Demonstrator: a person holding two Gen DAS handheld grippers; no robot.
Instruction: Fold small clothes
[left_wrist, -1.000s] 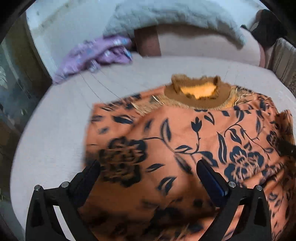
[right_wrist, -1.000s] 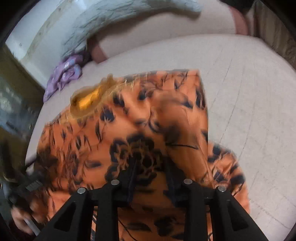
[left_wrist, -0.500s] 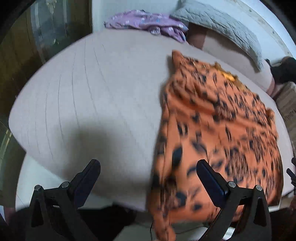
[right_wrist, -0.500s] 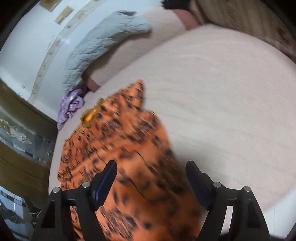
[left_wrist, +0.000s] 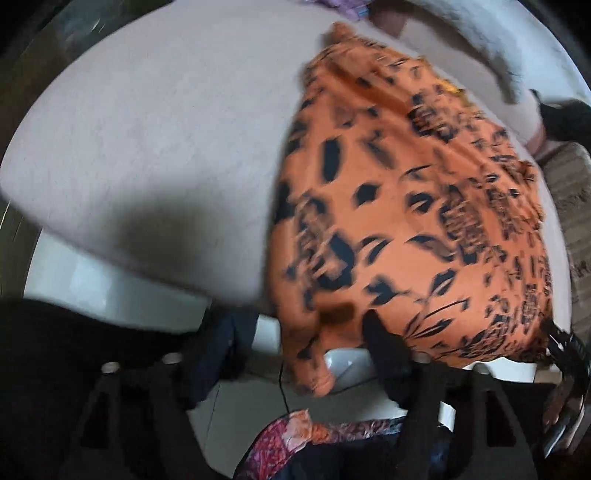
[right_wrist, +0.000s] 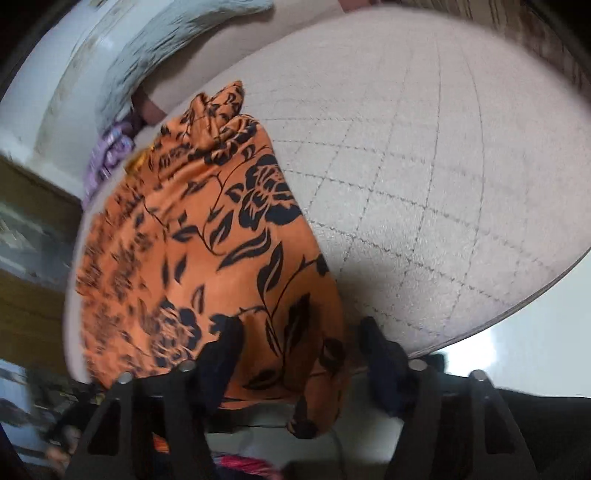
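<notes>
An orange top with a black flower print (left_wrist: 399, 192) lies on the pale quilted bed (left_wrist: 166, 122), its hem hanging over the near edge. It also shows in the right wrist view (right_wrist: 207, 251). My left gripper (left_wrist: 306, 347) is open at the hem's left corner, with the cloth hanging between its fingers. My right gripper (right_wrist: 299, 354) is open at the hem's right corner, cloth between its fingers too. Neither is closed on the cloth. The left view is blurred.
A purple garment (right_wrist: 110, 155) and a grey pillow (right_wrist: 177, 40) lie at the far end of the bed. The bed's near edge (right_wrist: 517, 306) drops to a white floor. A patterned red cloth (left_wrist: 314, 439) shows below the left gripper.
Both grippers have pulled back to the bed's near edge and dropped low at the hem. The right gripper, shut on the cloth a second ago, has opened. The views have swung.
</notes>
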